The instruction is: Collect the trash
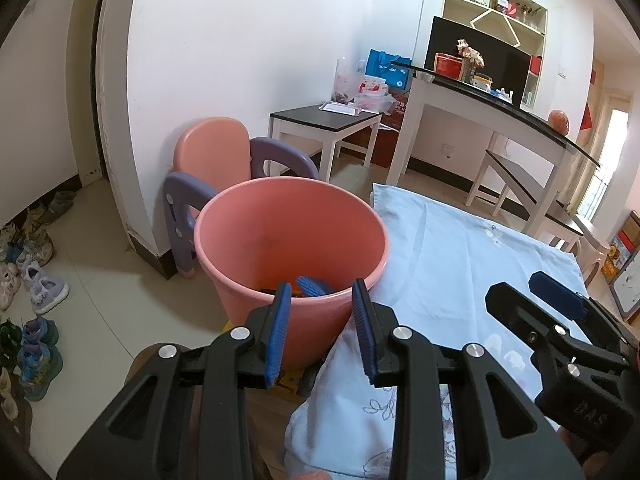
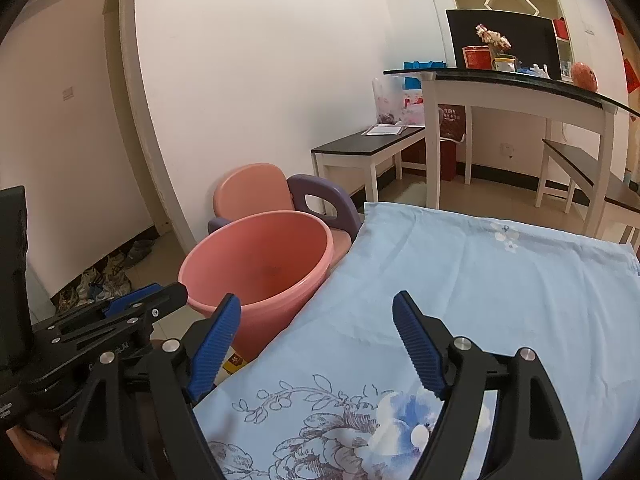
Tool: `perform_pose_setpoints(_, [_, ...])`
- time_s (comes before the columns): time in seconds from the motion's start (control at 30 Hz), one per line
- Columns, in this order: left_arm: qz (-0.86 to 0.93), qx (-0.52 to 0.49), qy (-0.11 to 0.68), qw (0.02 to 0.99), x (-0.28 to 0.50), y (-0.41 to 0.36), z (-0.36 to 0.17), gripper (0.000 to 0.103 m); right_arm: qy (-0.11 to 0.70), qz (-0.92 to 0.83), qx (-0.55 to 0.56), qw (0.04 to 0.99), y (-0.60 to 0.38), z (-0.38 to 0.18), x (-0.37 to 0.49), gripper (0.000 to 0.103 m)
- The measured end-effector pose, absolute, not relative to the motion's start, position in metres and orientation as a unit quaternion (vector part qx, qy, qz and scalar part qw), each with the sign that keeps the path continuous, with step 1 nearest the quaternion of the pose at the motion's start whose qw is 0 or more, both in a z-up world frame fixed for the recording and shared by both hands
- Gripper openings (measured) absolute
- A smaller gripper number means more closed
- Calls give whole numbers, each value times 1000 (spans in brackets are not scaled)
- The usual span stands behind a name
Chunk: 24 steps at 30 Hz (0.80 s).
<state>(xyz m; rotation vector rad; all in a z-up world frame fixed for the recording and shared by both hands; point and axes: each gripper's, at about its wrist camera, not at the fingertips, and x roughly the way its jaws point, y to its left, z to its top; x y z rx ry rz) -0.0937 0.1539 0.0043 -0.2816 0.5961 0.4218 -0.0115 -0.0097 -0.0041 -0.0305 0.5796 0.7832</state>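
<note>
The right gripper [image 2: 316,340] gapes wide and empty over the blue cloth [image 2: 500,300]; the left gripper [image 1: 322,328], half open, holds nothing. Trash [image 1: 308,286] lies in the pink bin [image 1: 256,312] beside them — any further pieces are best released squarely above its mouth.

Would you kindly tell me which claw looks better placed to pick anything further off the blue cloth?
Probably the right claw: it hangs wide open and empty over the blue cloth. The left claw, open too, sits over the pink bin's rim at the cloth's edge. No trash shows on the cloth, though.
</note>
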Motion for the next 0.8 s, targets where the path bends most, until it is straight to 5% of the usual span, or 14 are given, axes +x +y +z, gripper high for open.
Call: perform_pose_setpoints(0.8, [208,-140,300,920,-91,152,-3,32,288,375,-17,881,-11,-10,-9,77])
